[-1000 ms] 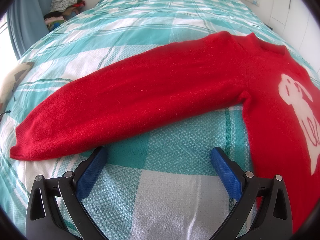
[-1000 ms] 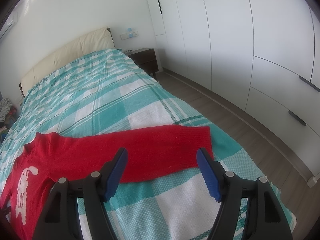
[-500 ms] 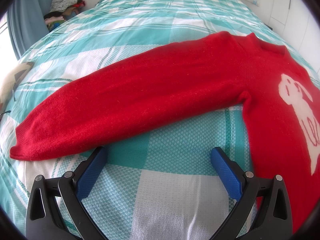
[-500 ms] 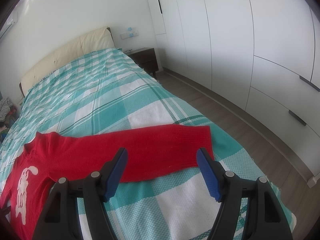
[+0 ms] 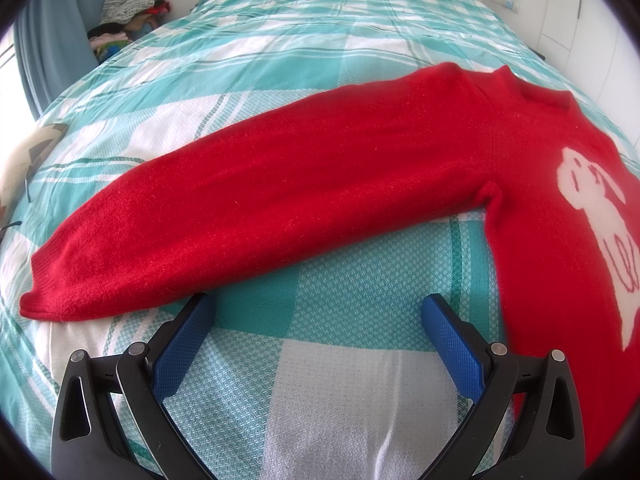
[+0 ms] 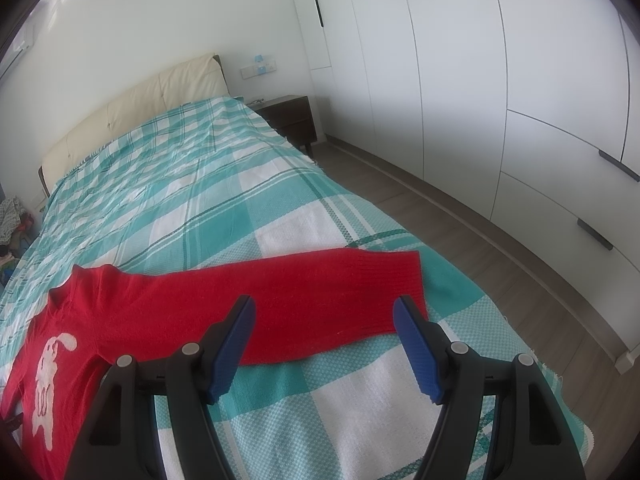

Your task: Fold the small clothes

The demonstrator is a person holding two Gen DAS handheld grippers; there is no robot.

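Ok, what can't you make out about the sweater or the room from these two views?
- Sweater hem: cut off by the lower right edge in the left wrist view, by the lower left edge in the right wrist view.
- White rabbit: its lower part runs out of the left wrist view.
- Clothes pile beside the bed: too small to tell the items apart.
- Nightstand top: too small to read.

Bright daylight, sharp focus, fisheye-warped edges

Sweater flat on bed, sleeves out both sides.
Sweater (image 5: 360, 184) on bedspread (image 5: 320, 360); nightstand (image 6: 290, 118) right of headboard (image 6: 132, 108); wardrobe (image 6: 500, 80) along right wall.
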